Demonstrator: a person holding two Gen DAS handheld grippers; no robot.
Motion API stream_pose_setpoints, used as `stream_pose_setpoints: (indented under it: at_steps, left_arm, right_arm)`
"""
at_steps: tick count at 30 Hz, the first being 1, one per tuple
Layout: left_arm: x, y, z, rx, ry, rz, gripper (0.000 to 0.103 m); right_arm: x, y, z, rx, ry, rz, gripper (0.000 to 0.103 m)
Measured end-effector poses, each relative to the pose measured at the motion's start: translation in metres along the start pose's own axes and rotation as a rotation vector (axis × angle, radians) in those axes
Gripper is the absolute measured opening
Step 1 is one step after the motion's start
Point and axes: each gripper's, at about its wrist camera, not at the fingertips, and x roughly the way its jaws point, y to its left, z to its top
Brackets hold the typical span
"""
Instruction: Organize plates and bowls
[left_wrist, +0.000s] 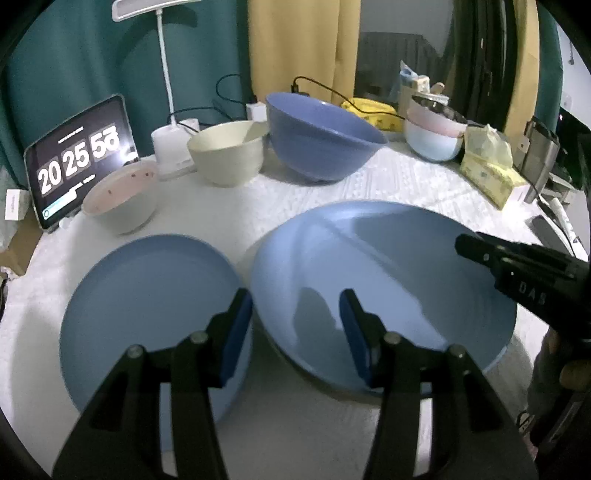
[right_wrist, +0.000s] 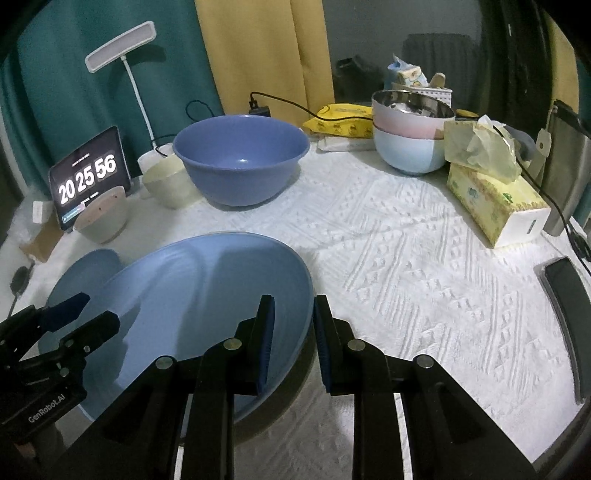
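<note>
the right hand-held gripper (right_wrist: 292, 332) has its fingers at a narrow gap straddling the right rim of the large light blue plate (right_wrist: 192, 295), one blue pad inside the rim and the other outside; whether the pads actually press the rim cannot be told, though the plate sits tilted, its right side raised off the white textured tabletop (right_wrist: 424, 266). the left wrist view shows that same plate (left_wrist: 388, 266) from its other side, with the right hand-held gripper (left_wrist: 480, 251) reaching in over its far right edge. the left hand-held gripper (left_wrist: 295, 325) is spread wide and holds nothing, hovering above the gap between the tilted plate and a second, flat blue plate (left_wrist: 147, 306) lying just beside it on the left. that second plate (right_wrist: 85, 269) is mostly hidden behind the tilted one in the right wrist view, where the left hand-held gripper (right_wrist: 85, 310) enters from the lower left.

further back stand a large deep blue bowl (right_wrist: 240, 158), a cream bowl (left_wrist: 225, 151) and a small pinkish bowl (left_wrist: 122, 199), near a tablet clock (left_wrist: 79, 158) and a white desk lamp (right_wrist: 122, 51). only the right wrist view shows clearly the stacked pink and pale blue bowls (right_wrist: 410, 136), the tissue box (right_wrist: 495, 199) and a phone (right_wrist: 565, 288) at the right edge.
</note>
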Motion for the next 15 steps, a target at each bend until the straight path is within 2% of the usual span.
stream_pose_setpoints:
  at_steps: [6, 9, 15]
  left_arm:
    - [0.009, 0.000, -0.001, -0.002, 0.029, -0.004, 0.051]
    - [0.012, 0.001, -0.001, -0.015, 0.047, -0.042, 0.051]
    - [0.010, 0.000, 0.003, -0.023, 0.034, -0.048, 0.052]
  right_arm:
    - [0.006, -0.002, -0.002, 0.005, 0.013, -0.004, 0.024]
    - [0.007, -0.001, -0.001, 0.007, 0.011, -0.014, 0.024]
    - [0.007, -0.005, 0.002, 0.012, 0.009, -0.029, 0.026]
